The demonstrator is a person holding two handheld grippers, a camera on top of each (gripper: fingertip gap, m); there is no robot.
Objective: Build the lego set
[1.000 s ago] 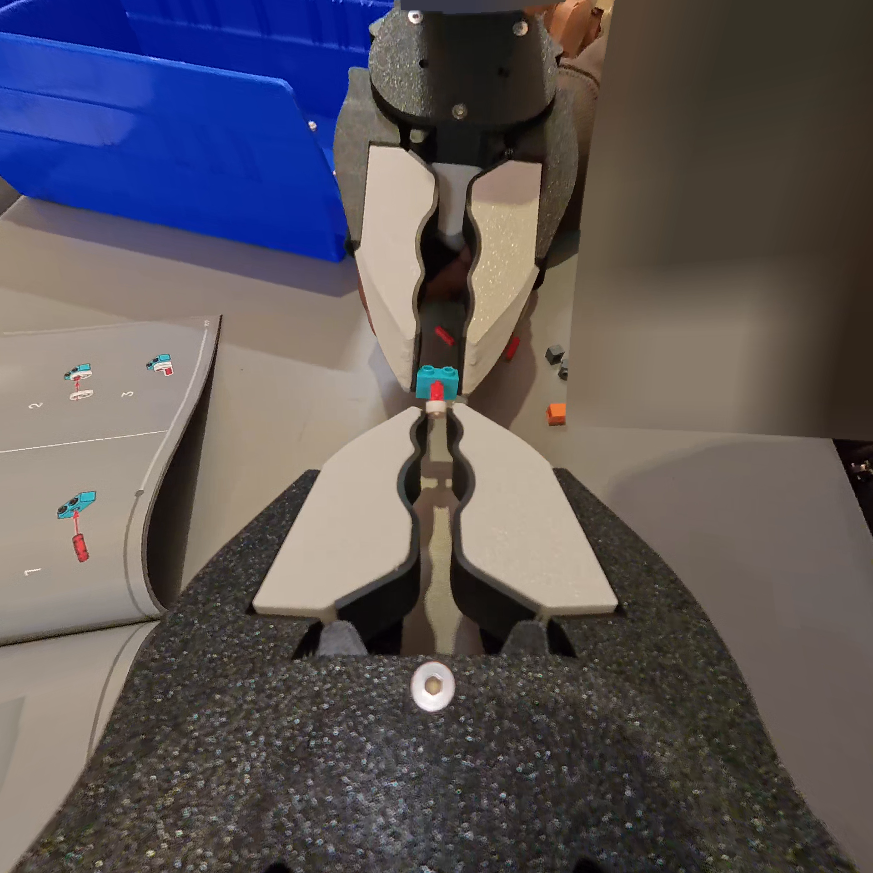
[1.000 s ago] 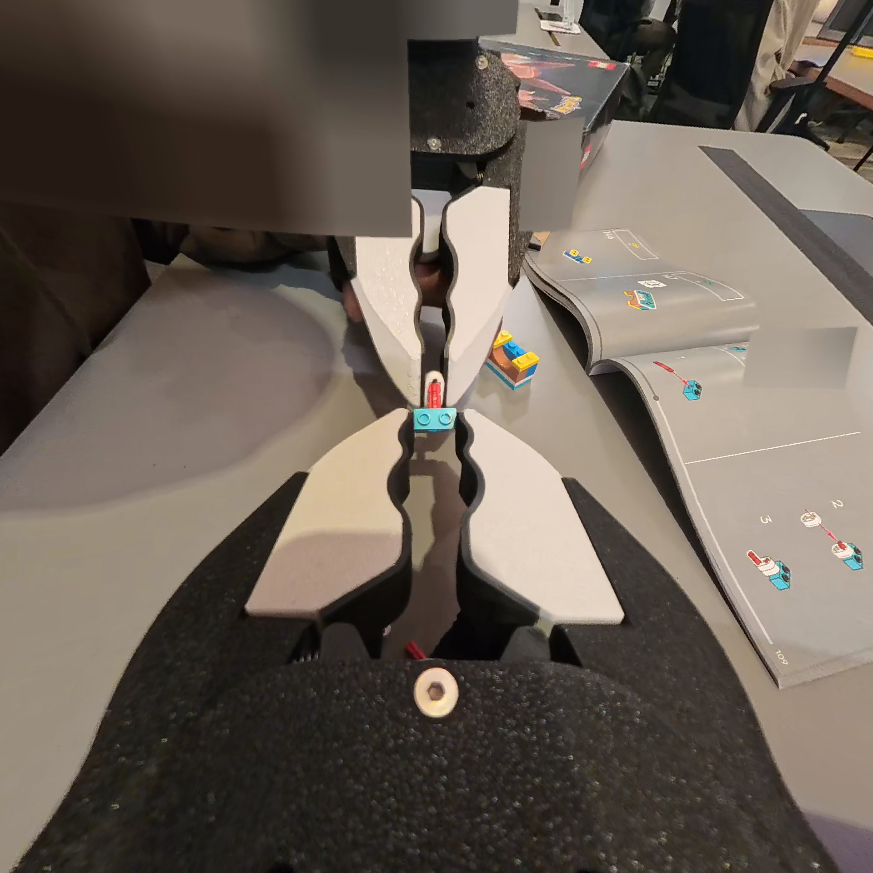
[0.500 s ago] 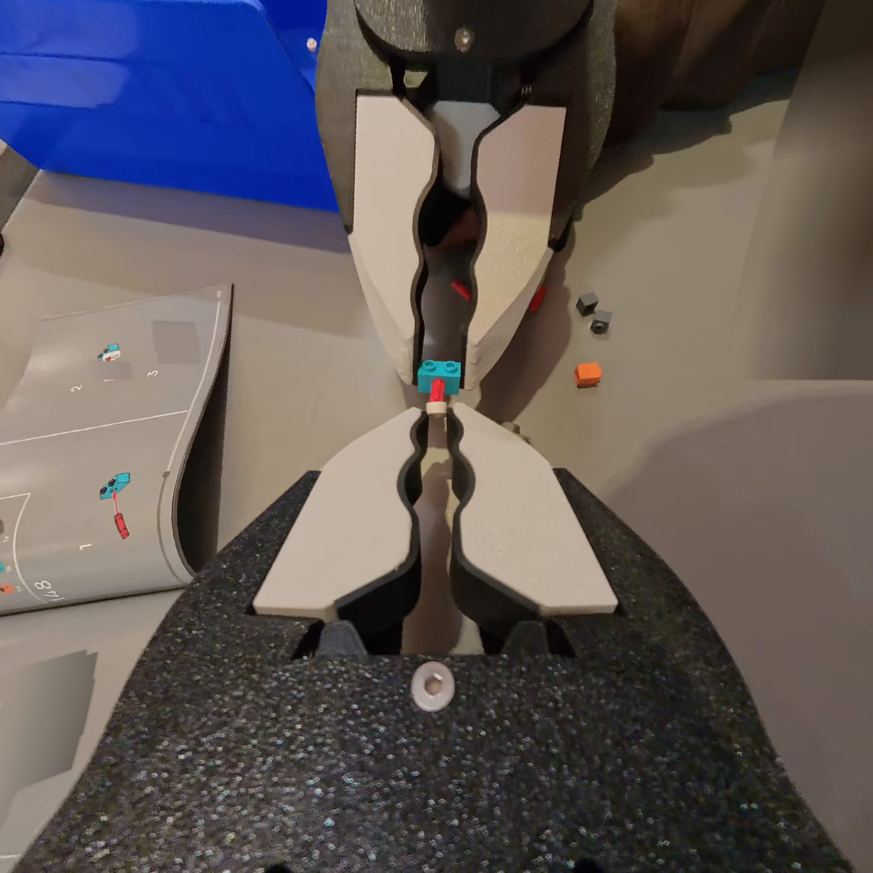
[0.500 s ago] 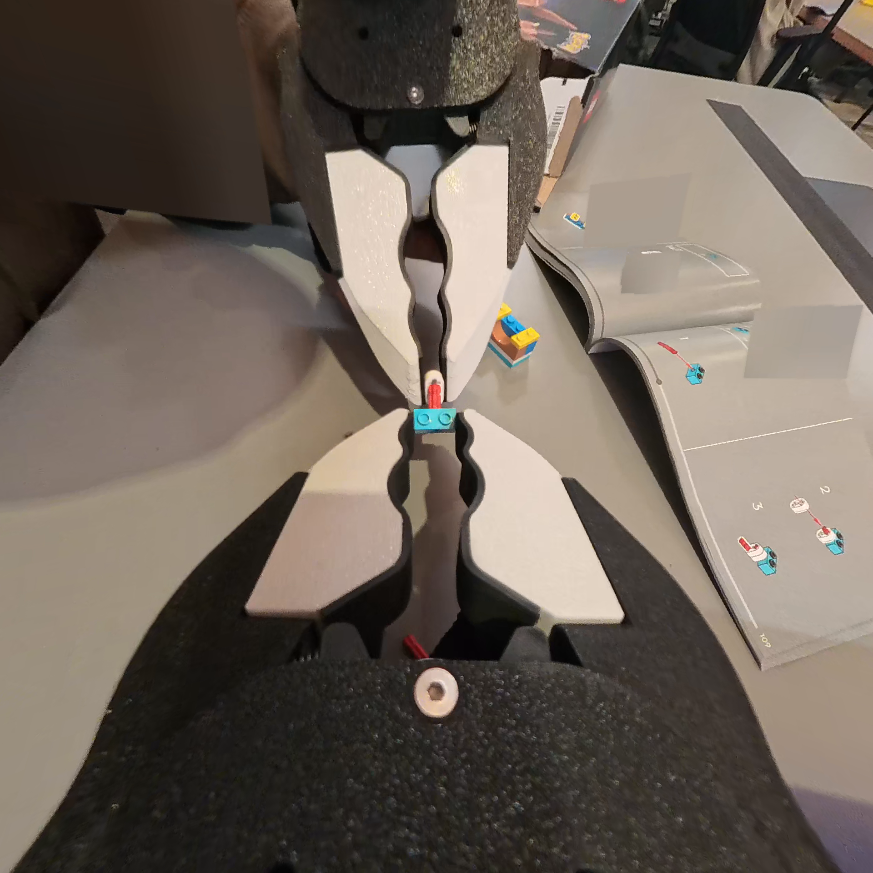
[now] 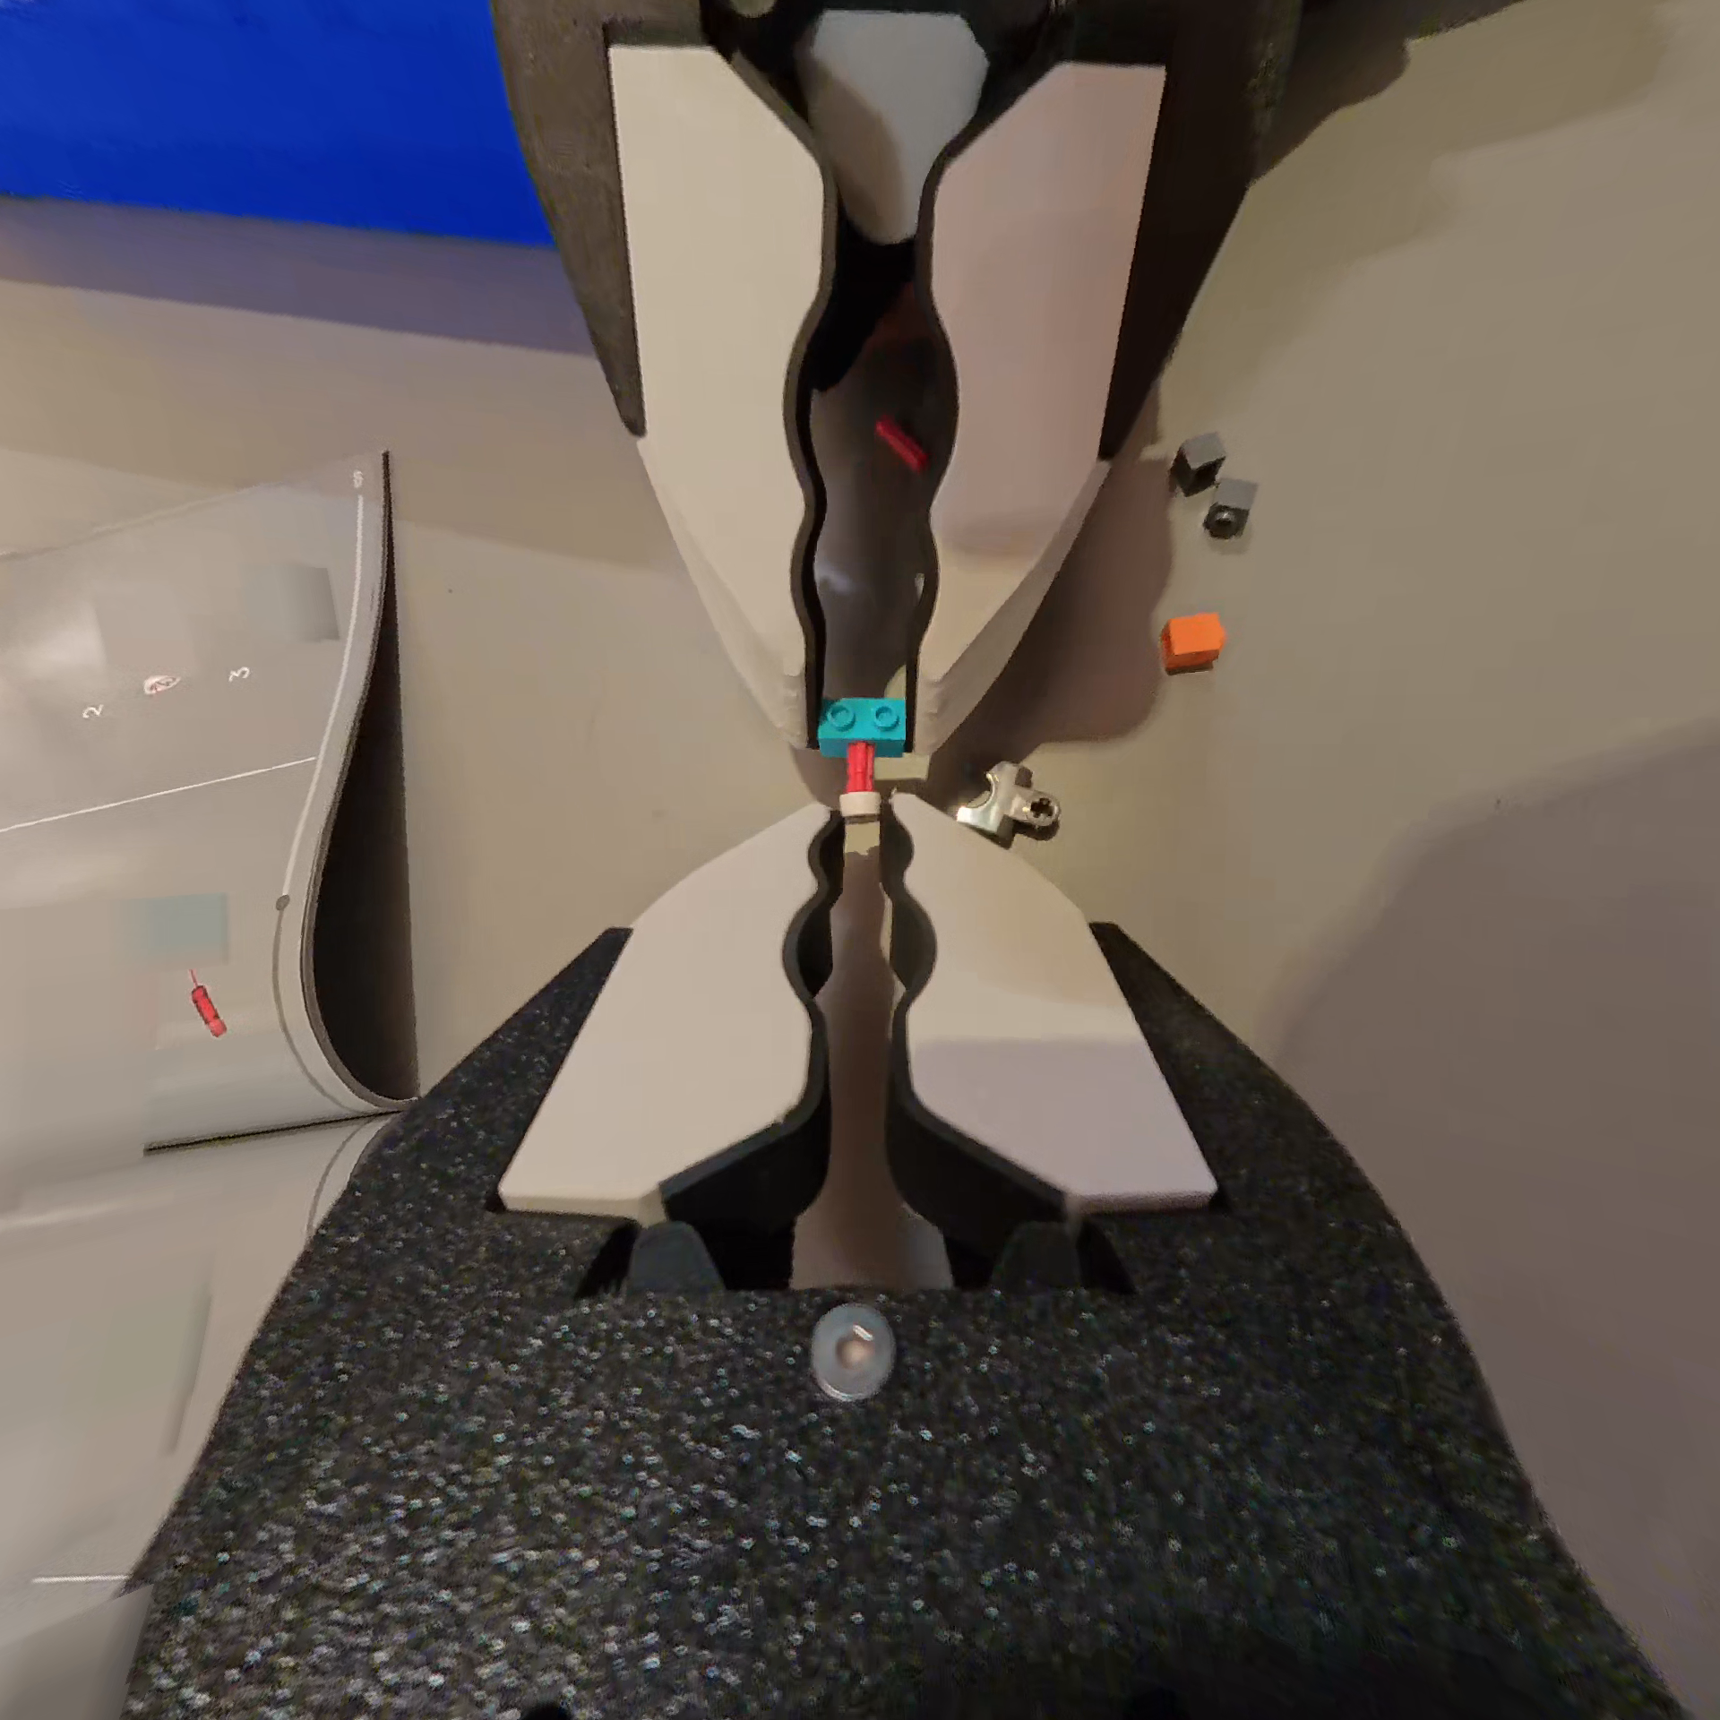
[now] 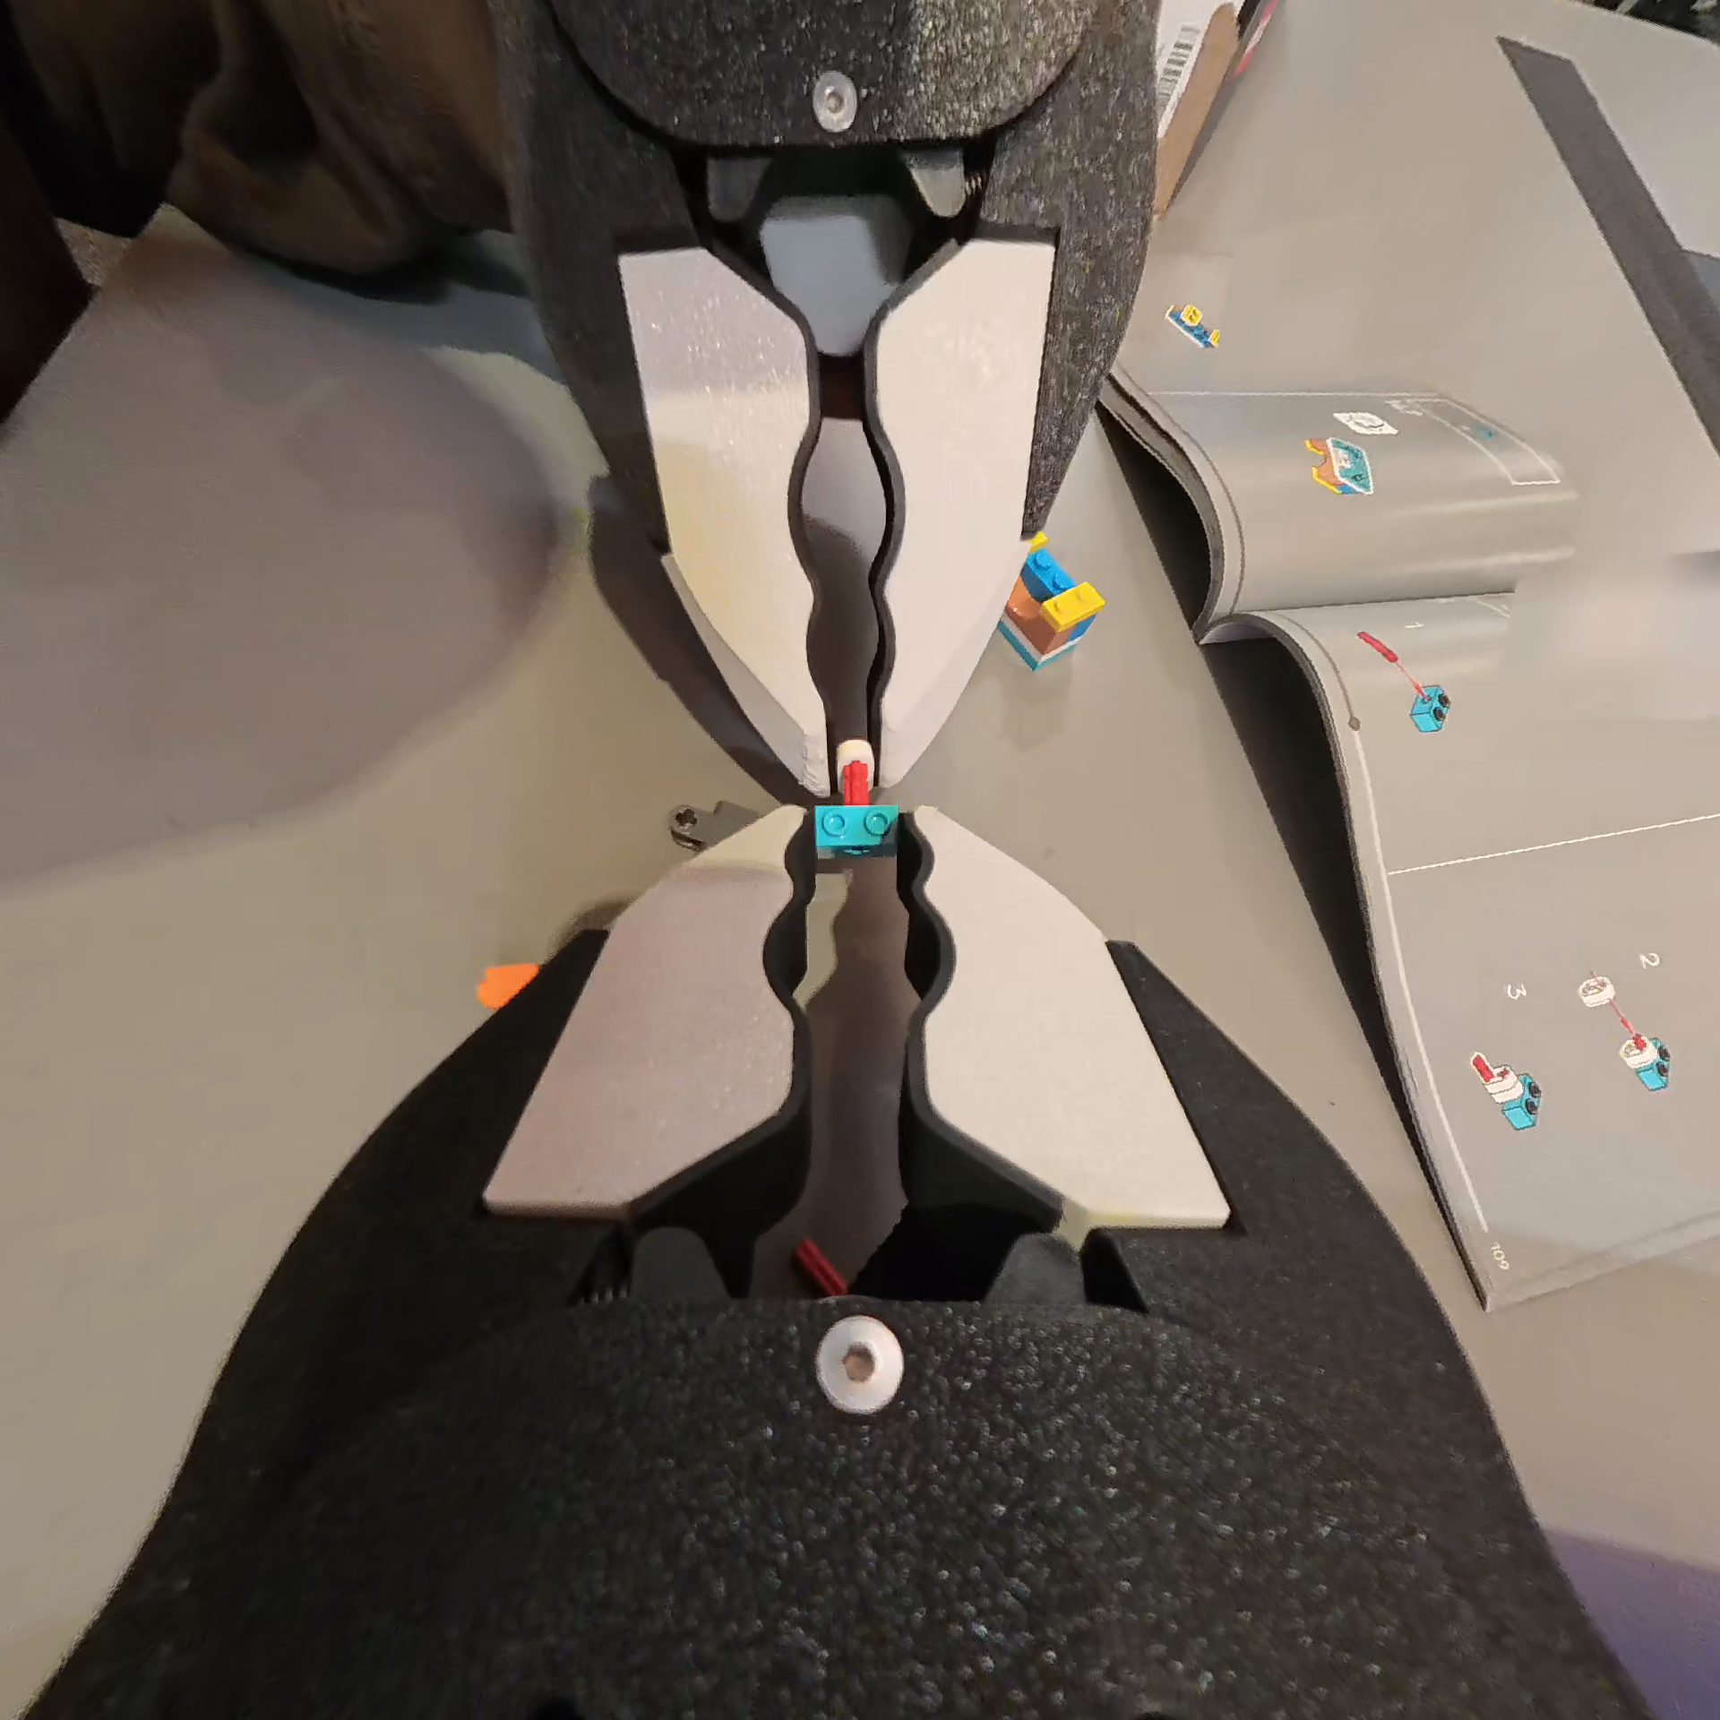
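Note:
My left gripper is shut on a small white round piece. My right gripper comes in from the top of the left wrist view, tip to tip with it, and is shut on a teal two-stud brick. A short red axle joins the brick and the white piece. In the right wrist view my right gripper holds the teal brick. There the left gripper holds the white piece above the red axle. Both hover just over the grey table.
An open instruction booklet lies to one side. A blue bin stands behind. Loose pieces lie near the tips: an orange brick, two dark grey pieces, a silver connector, a spare red axle. A small built block stands by the booklet. Left and right tips are no more than a few centimetres apart.
Both grippers have tilted down and drawn closer to the table and to each other's bodies, staying tip to tip. Both grips are unchanged. More loose pieces have come into view.

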